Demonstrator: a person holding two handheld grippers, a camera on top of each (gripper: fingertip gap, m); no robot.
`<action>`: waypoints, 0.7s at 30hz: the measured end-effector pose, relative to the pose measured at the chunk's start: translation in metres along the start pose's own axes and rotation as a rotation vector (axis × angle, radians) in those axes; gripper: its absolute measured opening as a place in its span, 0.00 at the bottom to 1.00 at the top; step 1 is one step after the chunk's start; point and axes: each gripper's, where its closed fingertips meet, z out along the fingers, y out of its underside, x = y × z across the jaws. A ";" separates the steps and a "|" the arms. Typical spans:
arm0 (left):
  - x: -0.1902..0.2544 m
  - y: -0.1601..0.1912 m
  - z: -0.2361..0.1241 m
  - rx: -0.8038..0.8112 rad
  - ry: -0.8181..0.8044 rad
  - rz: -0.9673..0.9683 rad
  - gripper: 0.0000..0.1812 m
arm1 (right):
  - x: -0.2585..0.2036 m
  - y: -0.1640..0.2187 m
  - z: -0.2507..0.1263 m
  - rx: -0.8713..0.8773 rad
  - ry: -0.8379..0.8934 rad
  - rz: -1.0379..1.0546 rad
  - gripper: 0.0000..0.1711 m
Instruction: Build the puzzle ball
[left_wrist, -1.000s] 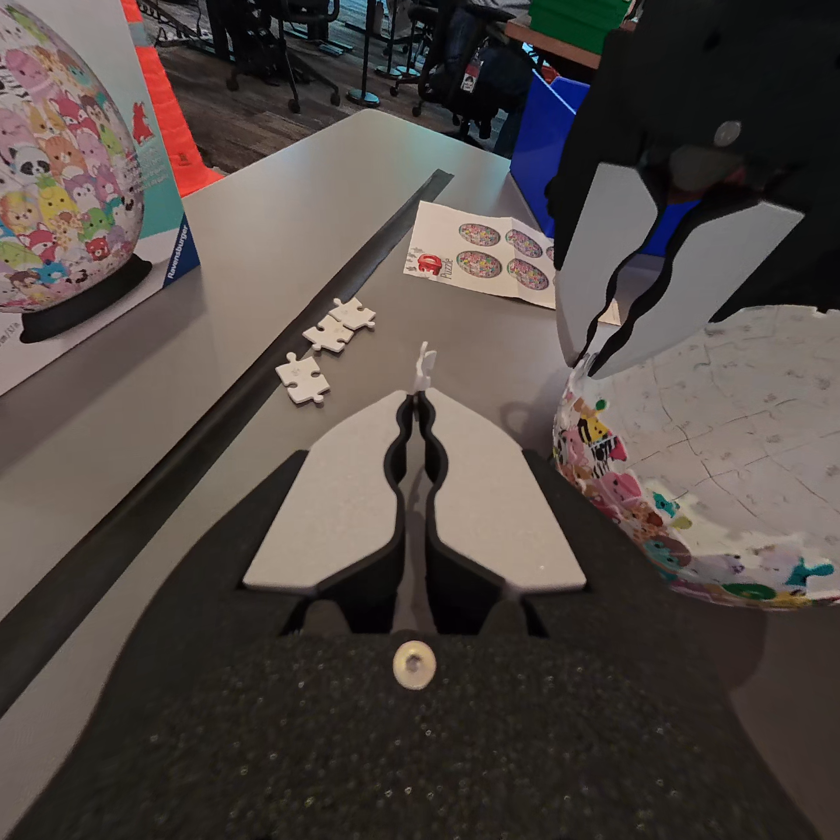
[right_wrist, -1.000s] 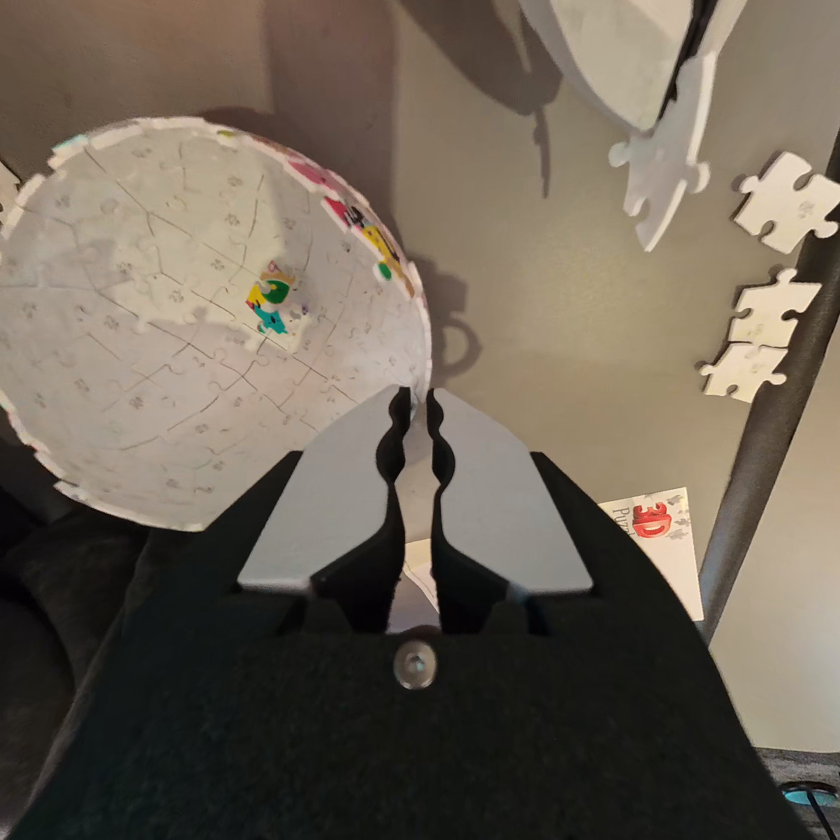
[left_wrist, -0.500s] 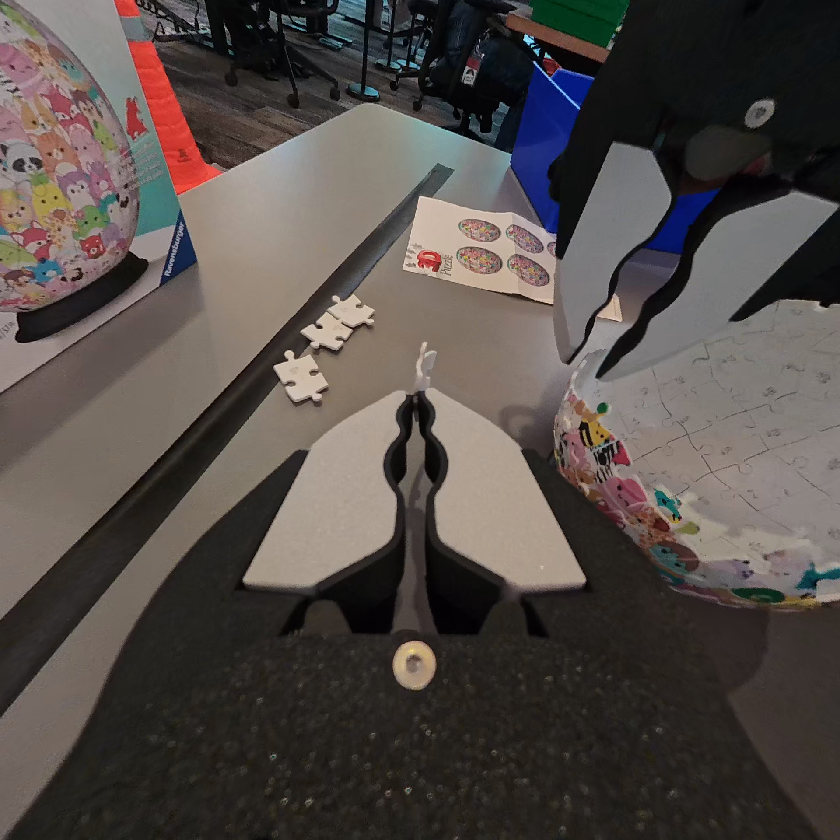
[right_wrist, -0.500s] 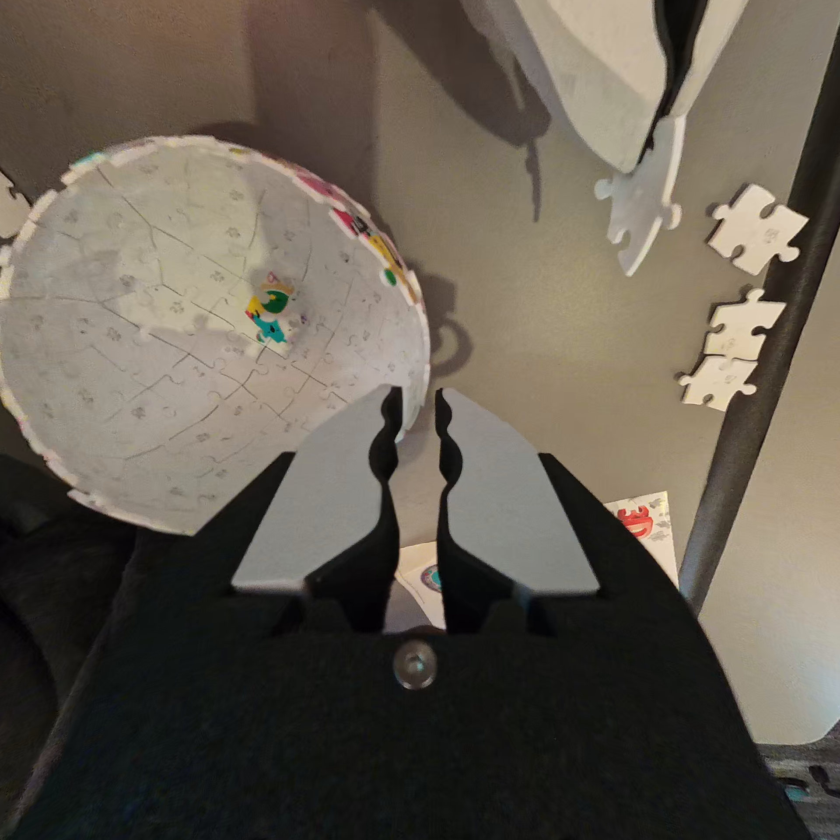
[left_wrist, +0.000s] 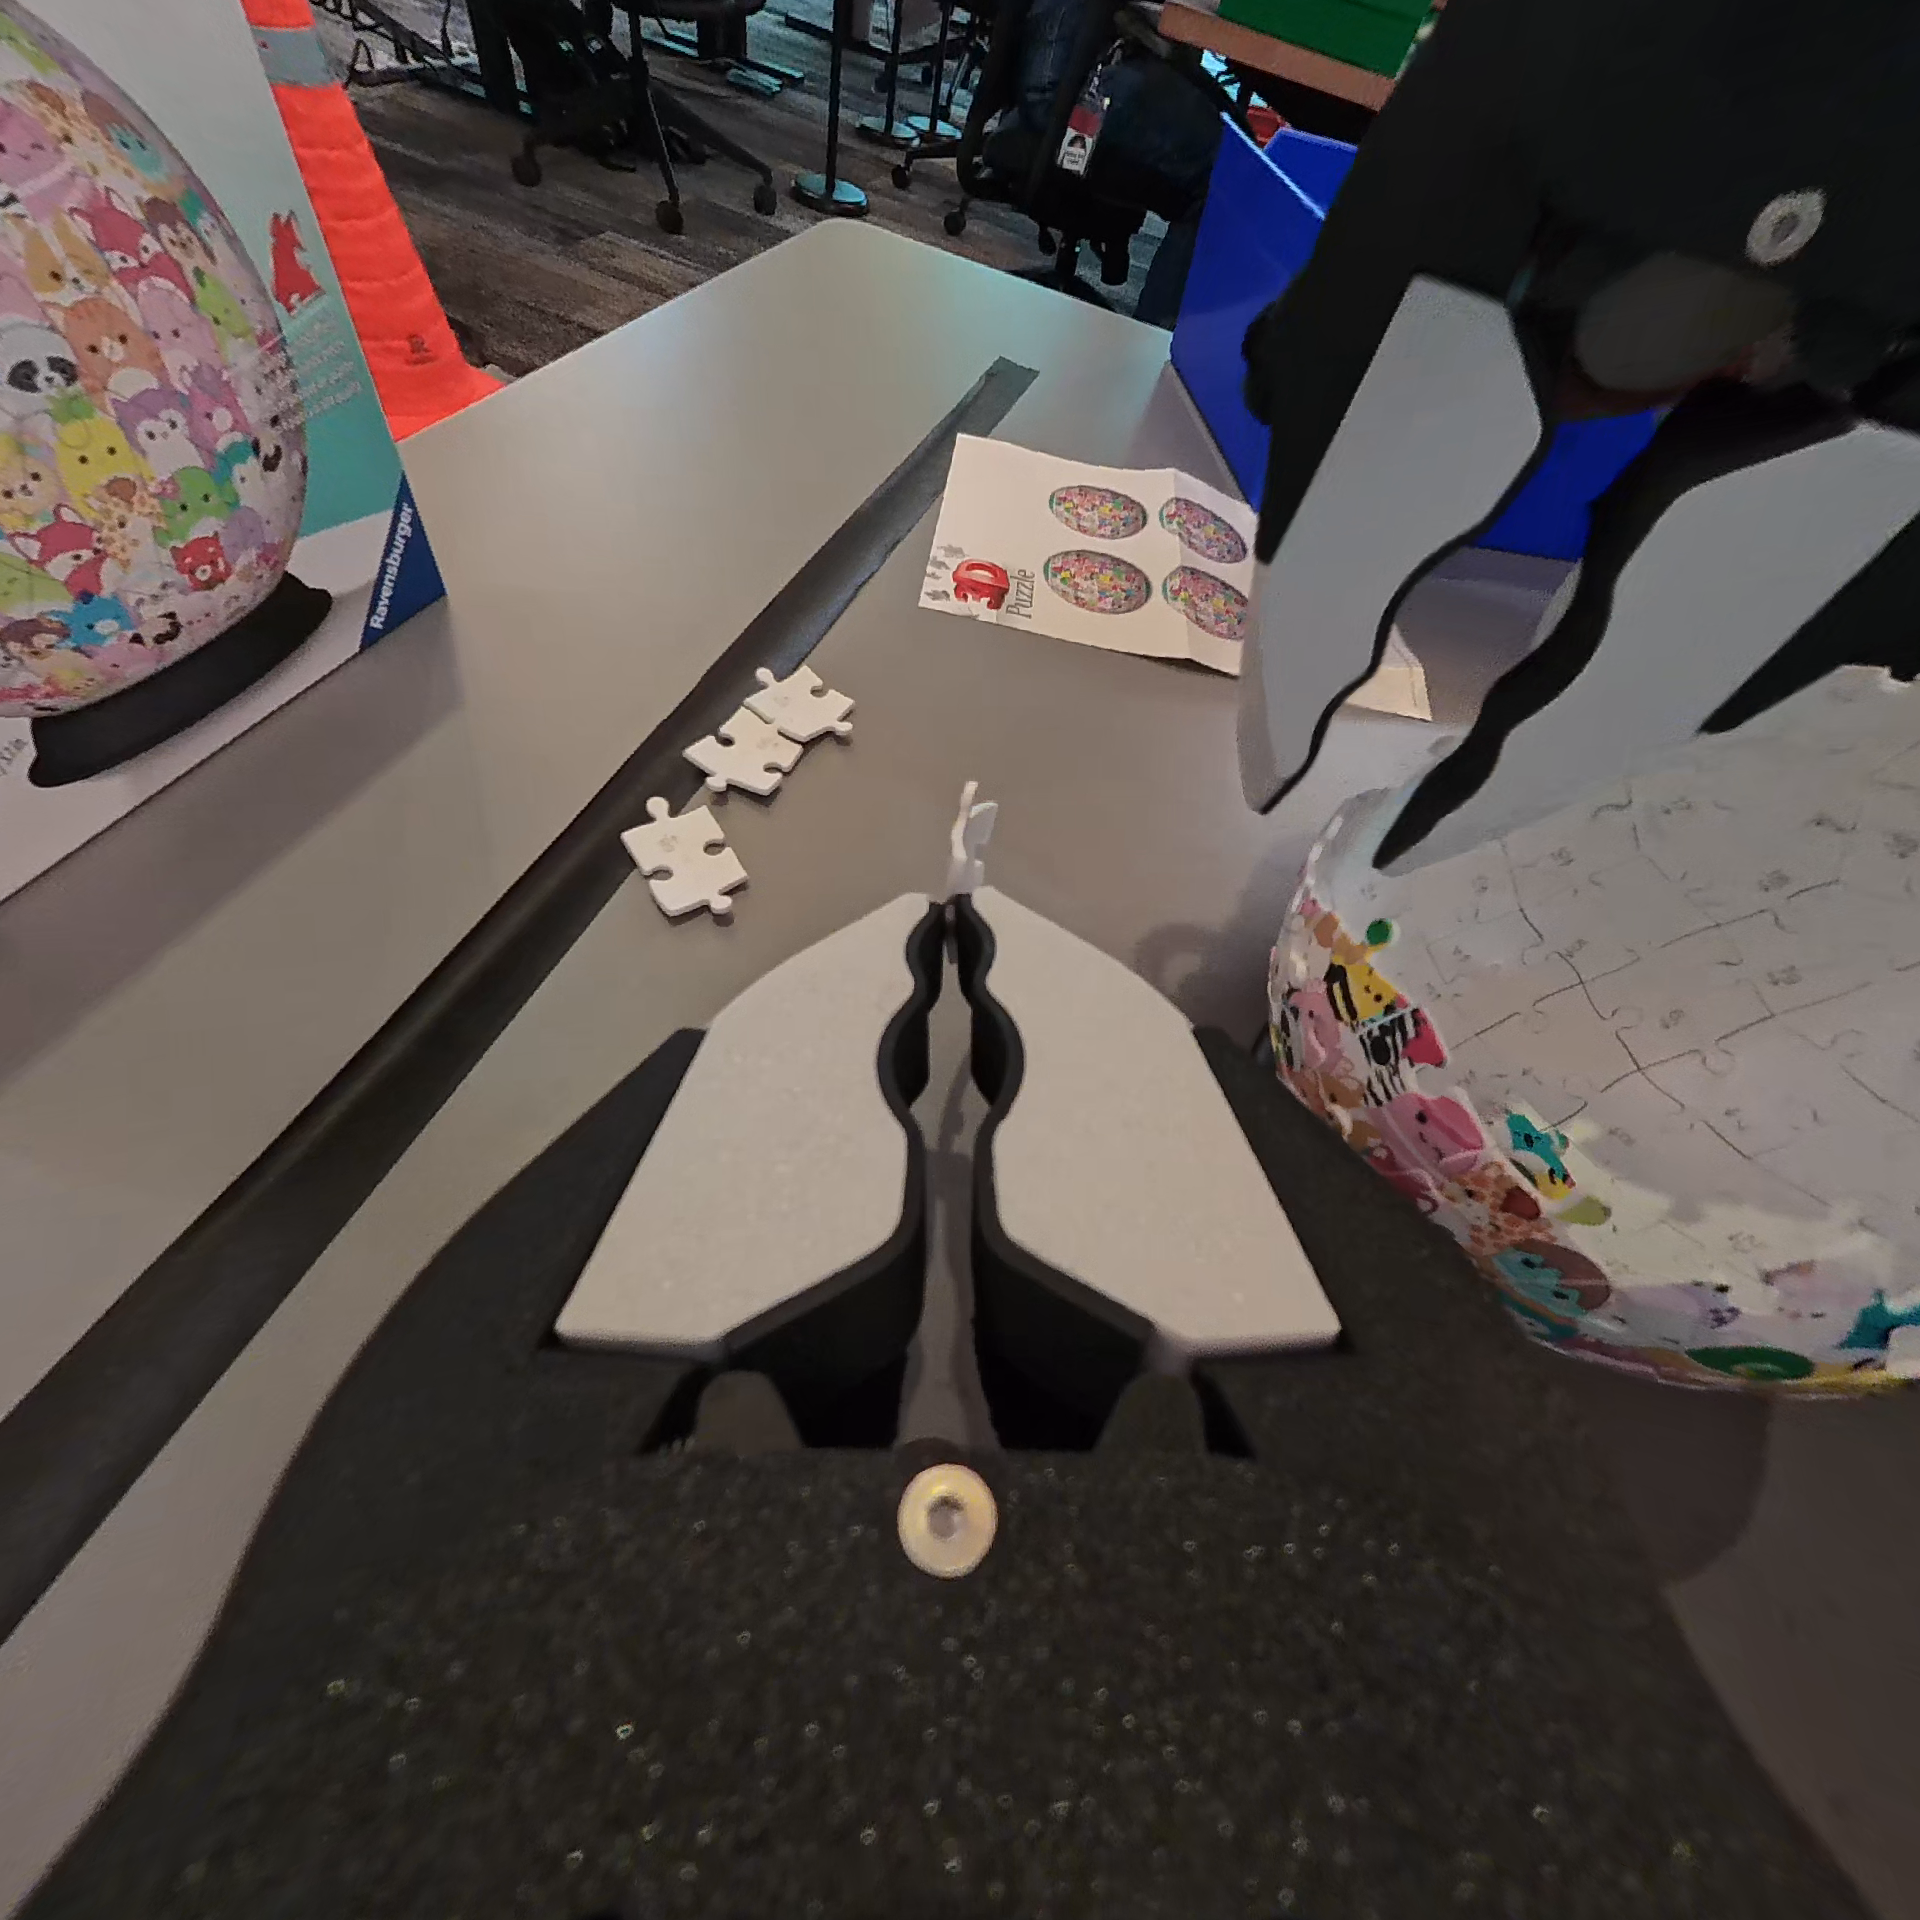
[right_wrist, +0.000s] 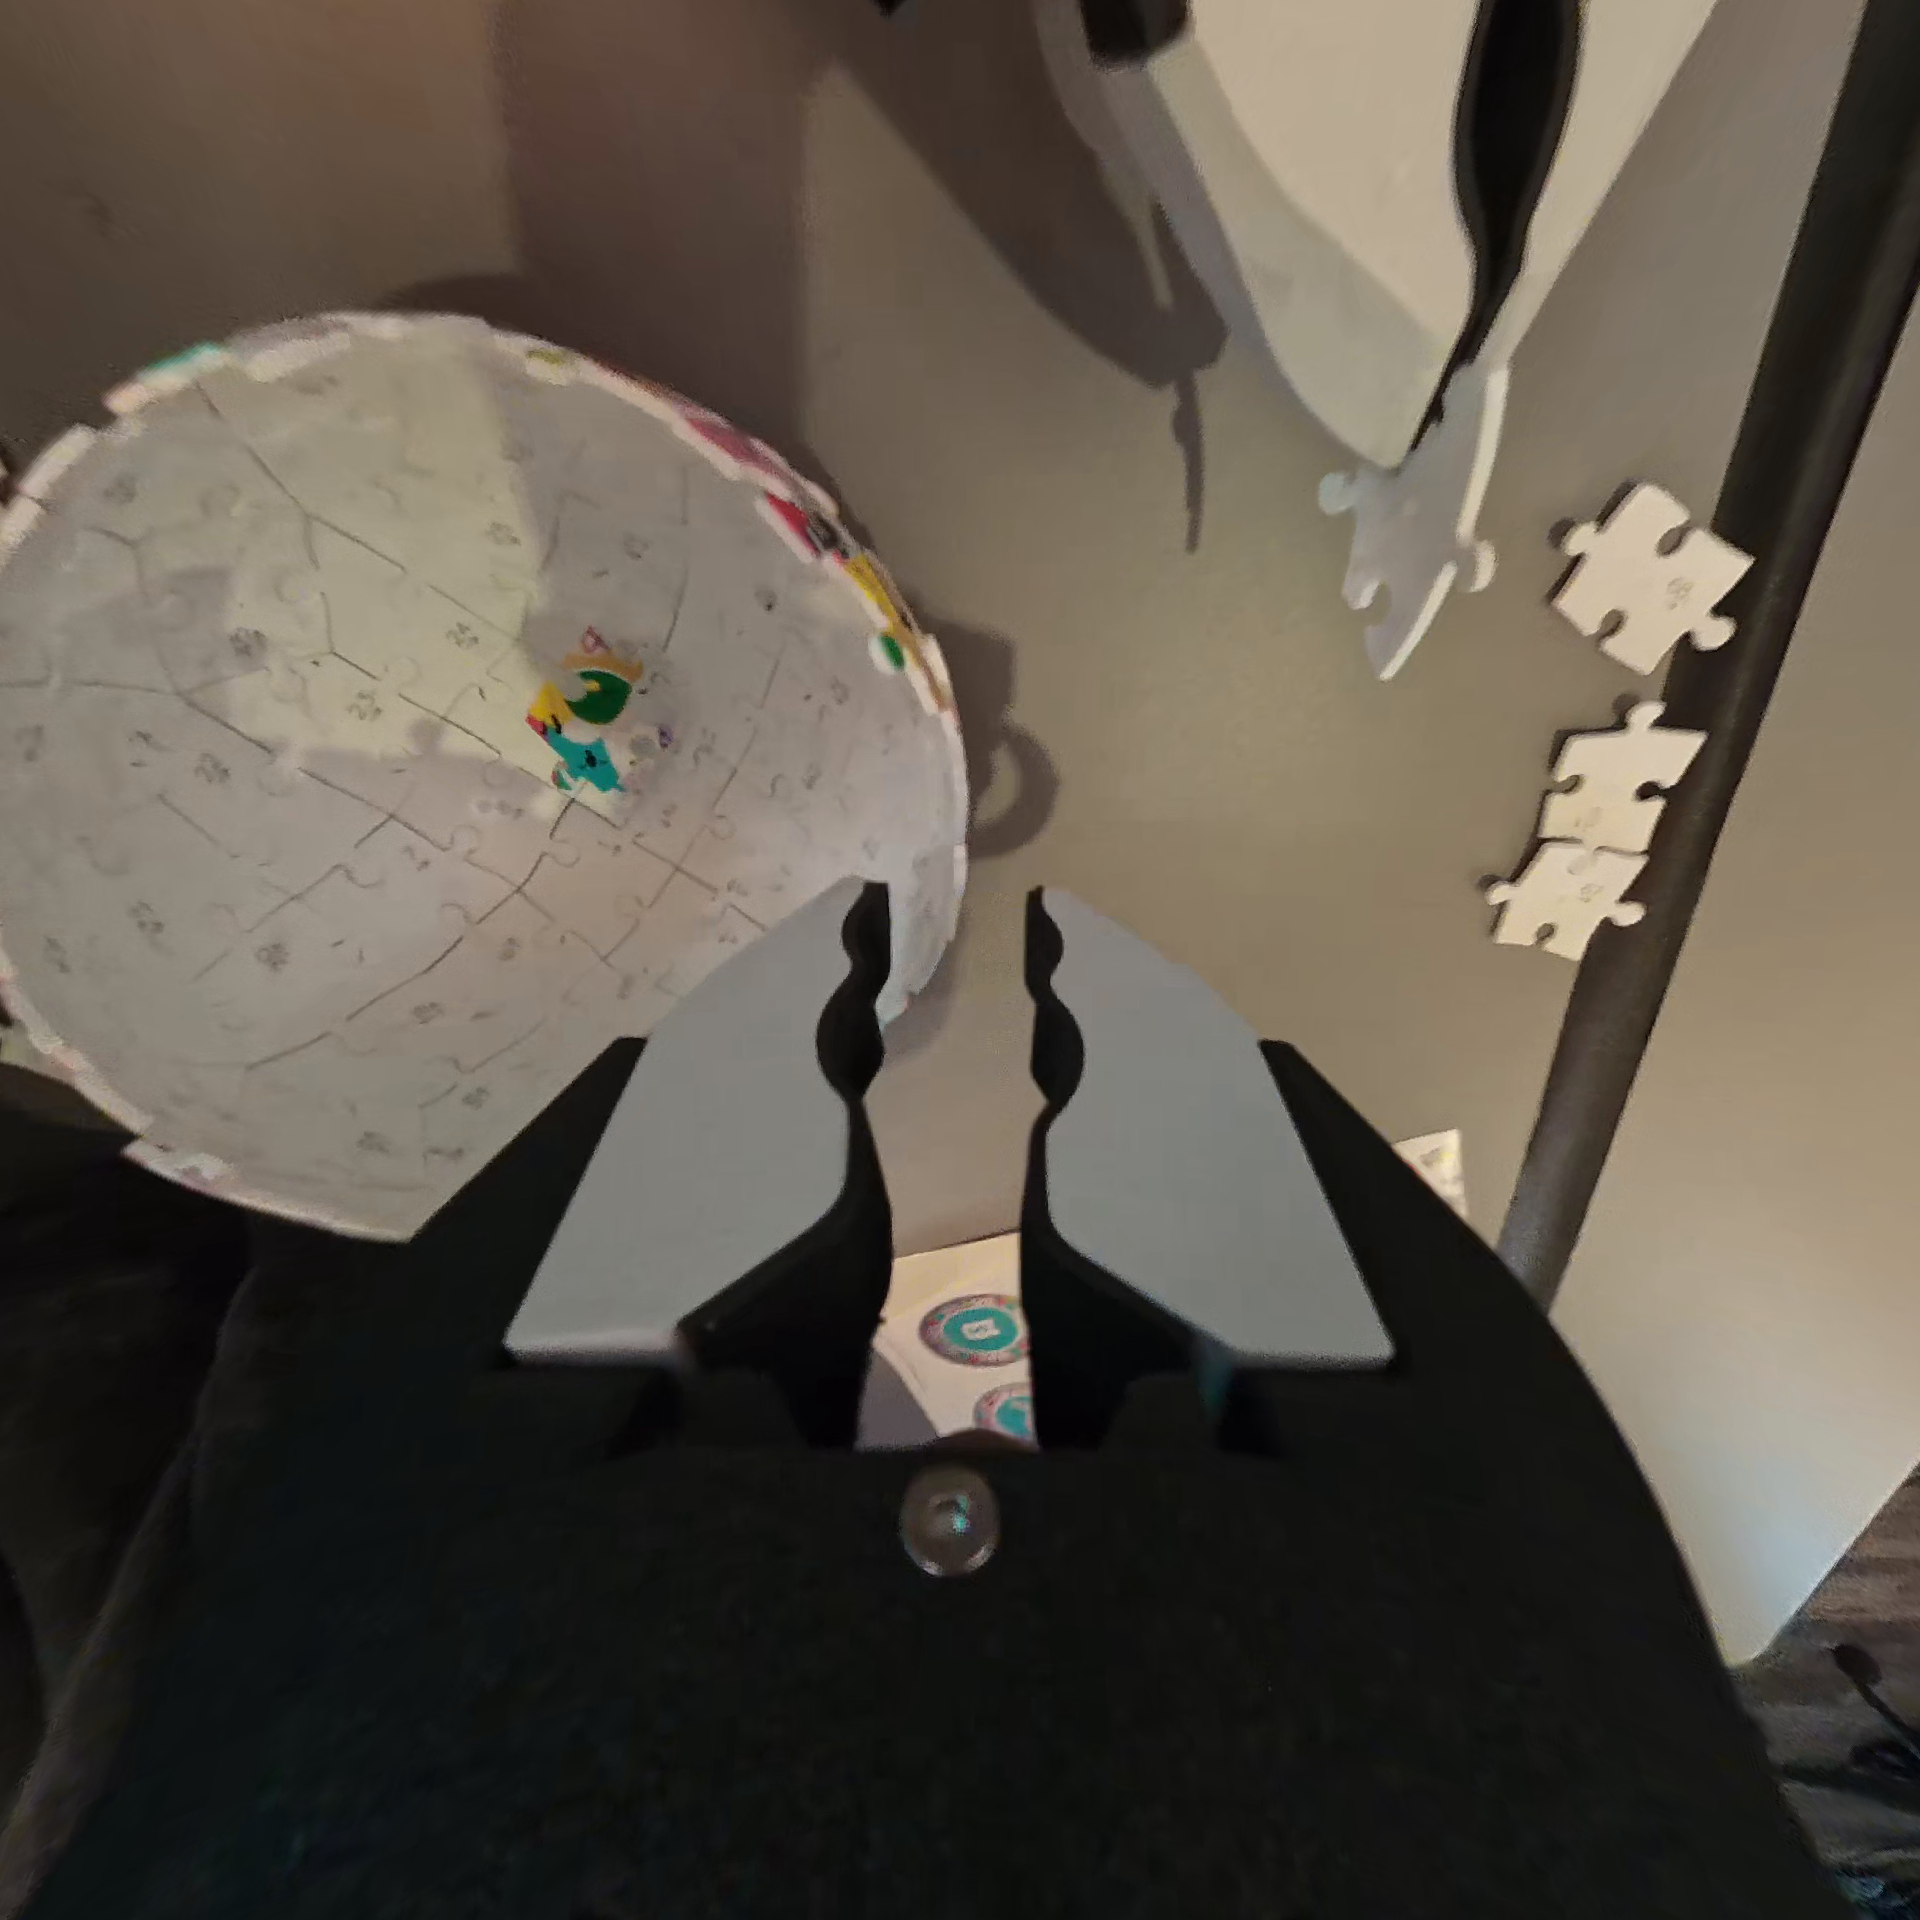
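Observation:
The half-built puzzle ball (left_wrist: 1621, 1039) sits on the grey table as an open bowl, coloured outside and white inside. In the right wrist view, the ball (right_wrist: 364, 831) has a small coloured patch (right_wrist: 587, 717) near its bottom. My left gripper (left_wrist: 954, 914) is shut on a white puzzle piece (left_wrist: 968, 842), held edge-on above the table, left of the ball. My right gripper (right_wrist: 951, 899) is open and empty just above the ball's near rim, with the rim showing in the gap between its jaws. It also shows in the left wrist view (left_wrist: 1325, 831).
Three loose white pieces (left_wrist: 686, 857) (left_wrist: 750, 750) (left_wrist: 805, 707) lie beside a dark seam (left_wrist: 520, 914) in the table. The puzzle box (left_wrist: 156, 416) stands at the left. A leaflet (left_wrist: 1091, 561) and a blue bin (left_wrist: 1236, 312) are at the back. The grippers' ends are close to 9 cm from one another.
My right gripper has opened from nearly shut and has shifted a little over the ball's rim. My left gripper still holds its piece in the same place.

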 end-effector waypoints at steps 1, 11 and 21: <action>0.000 0.000 0.000 0.001 0.000 0.001 0.01 | 0.000 -0.004 -0.001 0.024 0.004 -0.018 0.14; 0.001 0.001 0.001 -0.003 0.005 -0.001 0.01 | 0.001 -0.013 0.005 0.028 -0.005 -0.042 0.02; 0.002 0.000 0.000 -0.002 0.005 0.003 0.01 | 0.001 -0.013 0.006 0.024 -0.003 -0.038 0.01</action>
